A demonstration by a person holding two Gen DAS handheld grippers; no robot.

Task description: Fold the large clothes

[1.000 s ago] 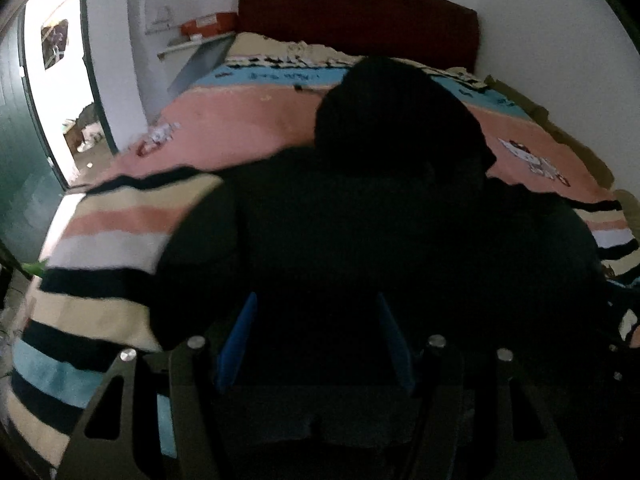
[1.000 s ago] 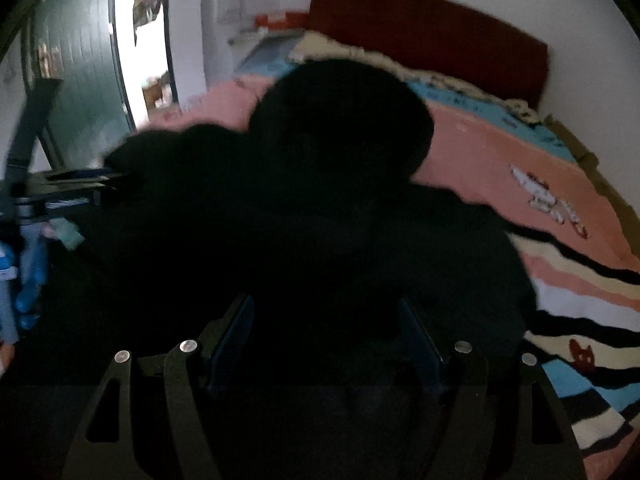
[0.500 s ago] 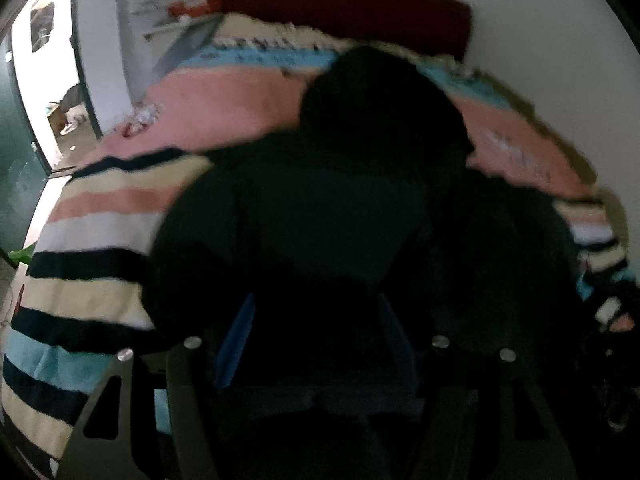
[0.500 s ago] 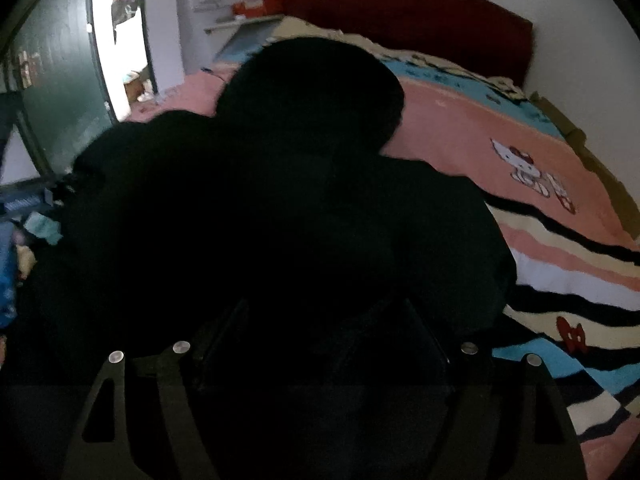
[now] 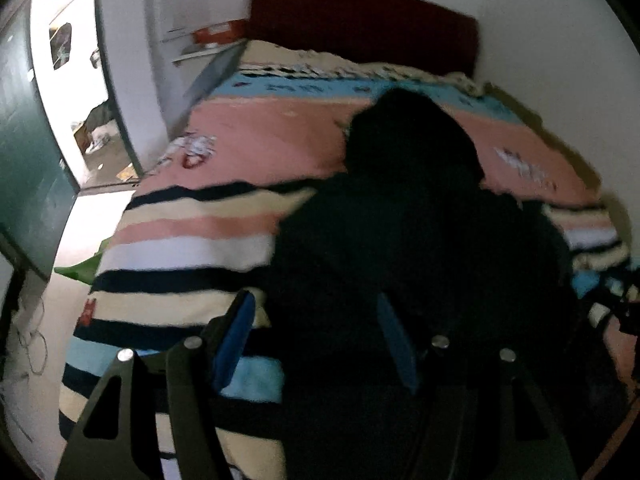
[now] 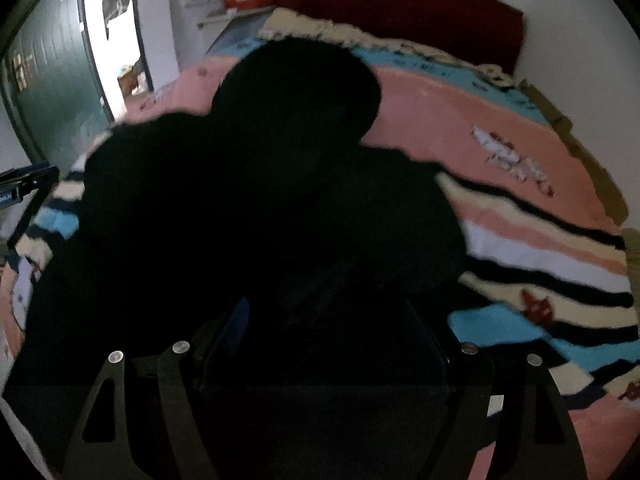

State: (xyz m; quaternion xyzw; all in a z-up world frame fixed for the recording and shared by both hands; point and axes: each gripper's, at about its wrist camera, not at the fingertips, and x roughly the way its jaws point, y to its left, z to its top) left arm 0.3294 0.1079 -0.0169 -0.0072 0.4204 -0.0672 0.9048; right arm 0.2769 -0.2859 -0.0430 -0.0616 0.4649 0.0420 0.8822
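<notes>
A large black hooded garment (image 5: 412, 216) lies spread on the striped bed cover (image 5: 192, 224), hood toward the headboard. In the left wrist view my left gripper (image 5: 316, 320) is open, its blue pads wide apart above the garment's left lower edge. In the right wrist view the same garment (image 6: 280, 184) fills the middle. My right gripper (image 6: 328, 320) is open over its lower part, fingers dark against the cloth. Whether either gripper touches the cloth cannot be told.
The bed has a dark red headboard (image 5: 360, 28) against a white wall. A green door (image 5: 28, 152) and a bright doorway are to the left. A shelf with an orange box (image 5: 218, 34) is by the bed's head. The bed cover (image 6: 540, 240) extends right.
The left gripper has shifted left, so more striped cover shows beside the garment. The right view has pulled back and tilted slightly. The garment lies much as before.
</notes>
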